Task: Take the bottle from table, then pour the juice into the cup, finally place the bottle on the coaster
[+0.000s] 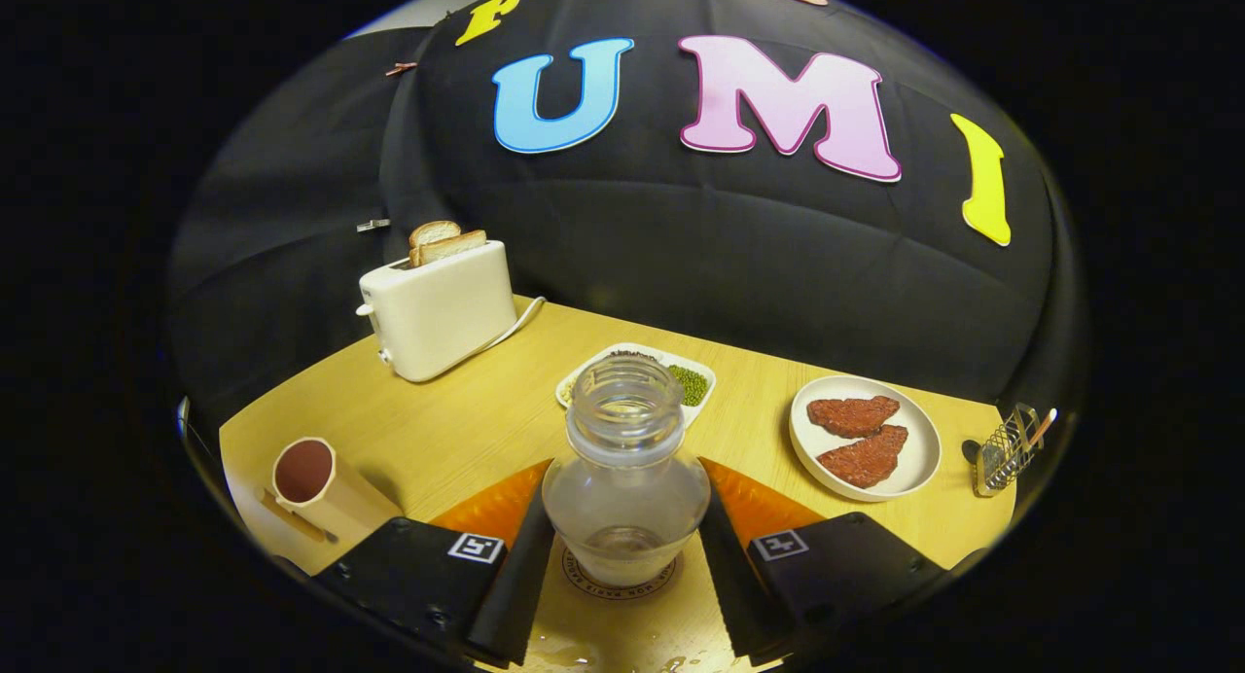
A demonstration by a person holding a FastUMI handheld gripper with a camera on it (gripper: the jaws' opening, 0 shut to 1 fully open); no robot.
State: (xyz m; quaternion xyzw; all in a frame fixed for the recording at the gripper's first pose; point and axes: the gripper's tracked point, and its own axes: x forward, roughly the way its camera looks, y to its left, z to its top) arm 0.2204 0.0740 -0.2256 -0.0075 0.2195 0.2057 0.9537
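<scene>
Two fingers of the gripper (624,556) flank the clear, round-bellied glass bottle (624,478), which stands upright and uncapped on a round printed coaster (620,578) low in the middle of the frame; whether the pads press its sides or merely sit beside them cannot be told. To the lower left, on the light wooden table (457,420), a pinkish-beige cup (316,483) leans with its dark mouth showing. A white toaster (438,308) with bread slices stands at upper left. Behind the bottle lies a white divided tray (695,381) with green beans, and to the right a white plate (864,437) holds two reddish-brown patties. A small wire rack (1007,449) sits at far right.
</scene>
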